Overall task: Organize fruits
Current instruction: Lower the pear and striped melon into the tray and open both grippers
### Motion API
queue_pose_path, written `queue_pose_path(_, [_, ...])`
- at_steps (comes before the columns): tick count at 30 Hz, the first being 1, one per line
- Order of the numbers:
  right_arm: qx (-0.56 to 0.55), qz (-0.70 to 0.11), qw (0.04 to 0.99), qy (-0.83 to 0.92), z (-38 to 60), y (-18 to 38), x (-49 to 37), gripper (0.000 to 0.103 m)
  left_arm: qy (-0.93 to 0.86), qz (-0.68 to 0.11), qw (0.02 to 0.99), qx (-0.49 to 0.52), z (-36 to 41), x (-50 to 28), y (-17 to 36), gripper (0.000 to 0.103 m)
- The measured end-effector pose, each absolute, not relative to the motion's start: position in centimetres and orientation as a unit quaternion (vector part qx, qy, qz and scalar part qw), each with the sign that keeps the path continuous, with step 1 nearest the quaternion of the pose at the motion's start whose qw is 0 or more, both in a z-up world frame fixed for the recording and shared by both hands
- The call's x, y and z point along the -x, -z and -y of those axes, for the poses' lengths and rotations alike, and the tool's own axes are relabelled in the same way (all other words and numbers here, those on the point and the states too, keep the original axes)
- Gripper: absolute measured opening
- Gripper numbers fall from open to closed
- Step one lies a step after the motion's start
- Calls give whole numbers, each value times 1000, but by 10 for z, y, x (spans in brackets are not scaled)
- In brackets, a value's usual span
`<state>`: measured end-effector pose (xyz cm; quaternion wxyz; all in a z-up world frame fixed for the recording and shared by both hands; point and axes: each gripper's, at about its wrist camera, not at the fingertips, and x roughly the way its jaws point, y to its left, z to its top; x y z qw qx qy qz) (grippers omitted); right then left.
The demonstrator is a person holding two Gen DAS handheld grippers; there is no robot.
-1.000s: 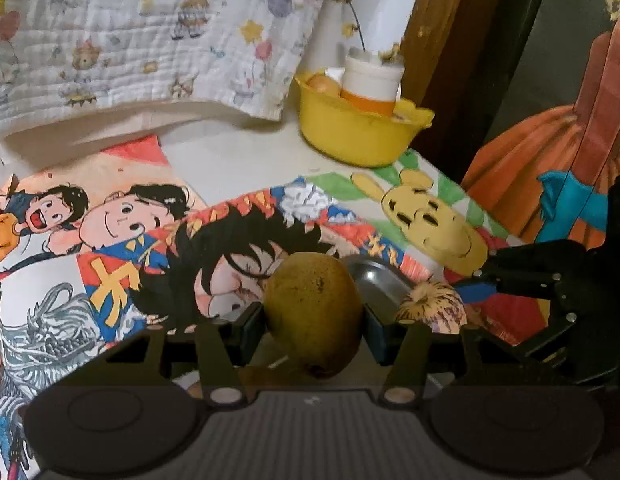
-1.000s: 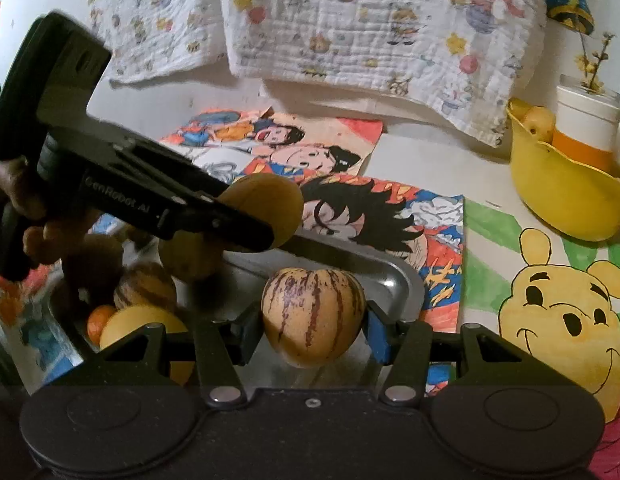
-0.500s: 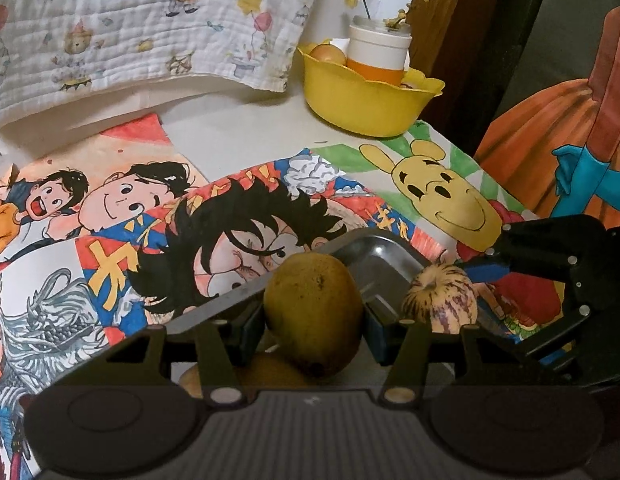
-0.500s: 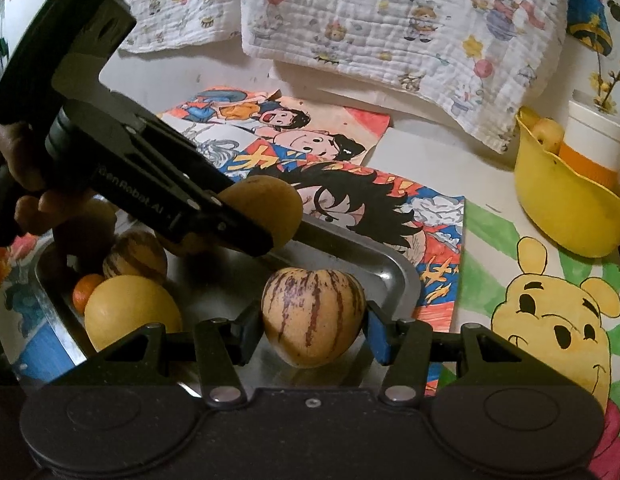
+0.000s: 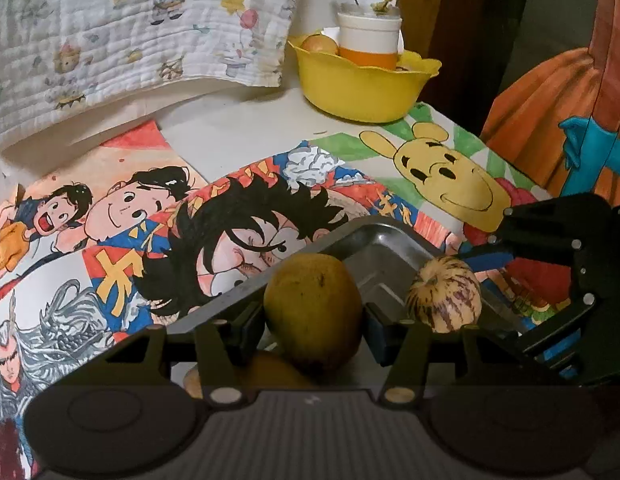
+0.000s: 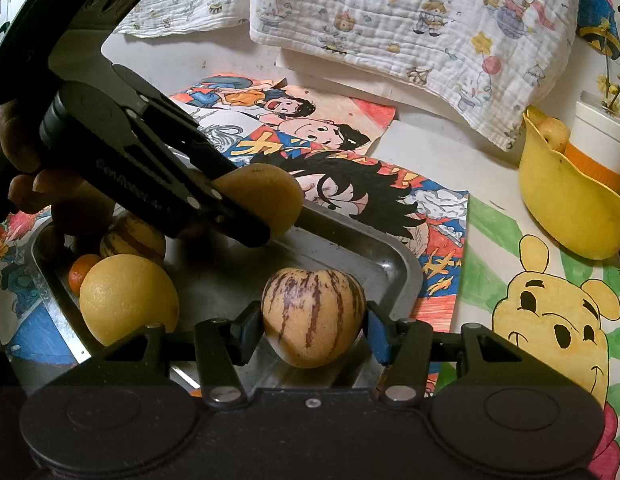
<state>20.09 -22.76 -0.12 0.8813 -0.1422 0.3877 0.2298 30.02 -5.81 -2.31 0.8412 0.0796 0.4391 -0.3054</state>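
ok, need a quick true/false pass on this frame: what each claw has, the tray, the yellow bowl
1. The left claw grips a plain brownish-yellow fruit. True.
2. The right claw is empty. False: it is shut on a striped fruit.
3. Both held fruits hang over the metal tray. True.
4. The tray holds no other fruit. False: a lemon, a small orange and another striped fruit lie at its left end.
5. The yellow bowl is empty. False: a white and orange cup and a round fruit sit in it.
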Motion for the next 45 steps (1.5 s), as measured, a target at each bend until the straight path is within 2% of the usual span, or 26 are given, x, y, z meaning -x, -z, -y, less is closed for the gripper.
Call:
queue_pose_path(22, [145, -384, 882, -231, 232, -1, -198, 57, 297, -445, 836, -123, 66, -298, 24, 58])
queue_pose_path(33, [142, -376, 886, -232, 236, -2, -192, 65, 287, -442, 842, -111, 60, -292, 17, 62])
queue_pose_path(42, [122, -354, 900, -224, 240, -6, -184, 75, 276, -429, 856, -88, 52, -277, 5, 74])
queue_pose_path(45, [112, -343, 906, -220, 242, -8, -180, 79, 269, -424, 861, -79, 49, -271, 1, 82])
